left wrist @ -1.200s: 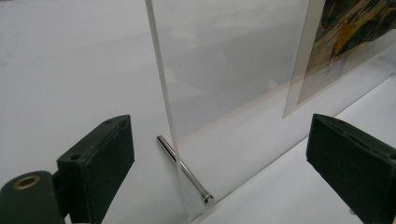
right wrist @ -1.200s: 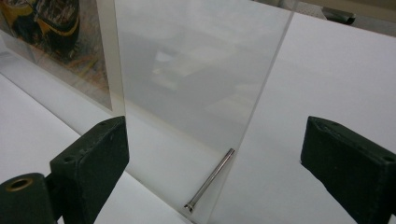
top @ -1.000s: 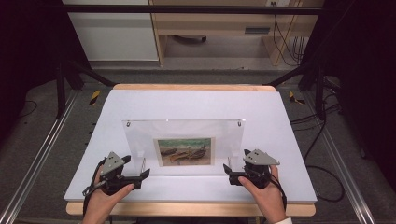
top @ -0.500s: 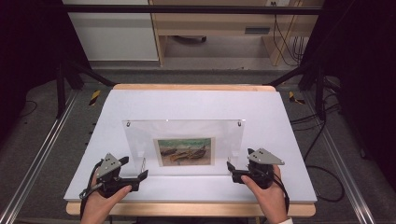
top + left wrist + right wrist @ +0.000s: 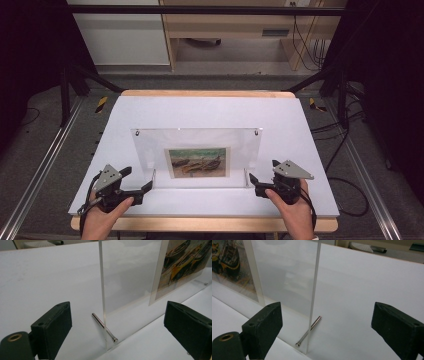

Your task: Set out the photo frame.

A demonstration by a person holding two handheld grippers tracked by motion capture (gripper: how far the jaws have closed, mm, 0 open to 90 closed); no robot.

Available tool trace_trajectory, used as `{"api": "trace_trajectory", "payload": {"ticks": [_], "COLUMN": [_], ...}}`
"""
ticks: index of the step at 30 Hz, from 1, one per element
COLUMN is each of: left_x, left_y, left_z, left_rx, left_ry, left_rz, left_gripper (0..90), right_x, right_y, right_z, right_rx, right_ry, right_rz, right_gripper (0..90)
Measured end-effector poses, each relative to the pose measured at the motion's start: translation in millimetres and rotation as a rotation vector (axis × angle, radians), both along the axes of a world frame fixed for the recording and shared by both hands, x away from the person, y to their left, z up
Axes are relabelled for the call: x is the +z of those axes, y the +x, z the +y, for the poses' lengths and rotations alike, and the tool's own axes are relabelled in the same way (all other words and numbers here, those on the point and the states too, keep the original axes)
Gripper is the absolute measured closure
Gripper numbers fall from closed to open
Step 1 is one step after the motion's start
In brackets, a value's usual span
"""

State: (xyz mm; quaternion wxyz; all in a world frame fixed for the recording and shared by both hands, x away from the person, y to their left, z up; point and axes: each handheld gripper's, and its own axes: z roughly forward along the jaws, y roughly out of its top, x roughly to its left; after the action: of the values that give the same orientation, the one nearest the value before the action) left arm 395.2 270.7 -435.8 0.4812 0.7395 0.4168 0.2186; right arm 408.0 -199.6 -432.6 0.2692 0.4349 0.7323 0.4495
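A clear acrylic photo frame (image 5: 196,157) stands upright near the front of the white desk (image 5: 210,112), a boat picture (image 5: 197,162) held in its middle. The left claw (image 5: 142,187) sits just off the frame's lower left corner, jaws apart, gripping nothing. The right claw (image 5: 254,182) sits just off the lower right corner, likewise spread and empty. A metal support pin (image 5: 103,327) passes through the panel's foot at each end.
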Motion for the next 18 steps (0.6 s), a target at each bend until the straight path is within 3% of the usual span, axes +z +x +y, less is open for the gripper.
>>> {"api": "trace_trajectory", "payload": {"ticks": [18], "left_x": [4.4], "left_y": [-4.2], "left_z": [20.1], "left_rx": [0.028], "left_ry": [-0.023], "left_rz": [-0.023], "left_gripper": [7.3], "right_x": [0.3], "right_y": [-11.3], "right_z": [-29.9], "right_rx": [-0.055], "right_ry": [0.018], "right_rz": [0.009], "right_gripper": [10.2]}}
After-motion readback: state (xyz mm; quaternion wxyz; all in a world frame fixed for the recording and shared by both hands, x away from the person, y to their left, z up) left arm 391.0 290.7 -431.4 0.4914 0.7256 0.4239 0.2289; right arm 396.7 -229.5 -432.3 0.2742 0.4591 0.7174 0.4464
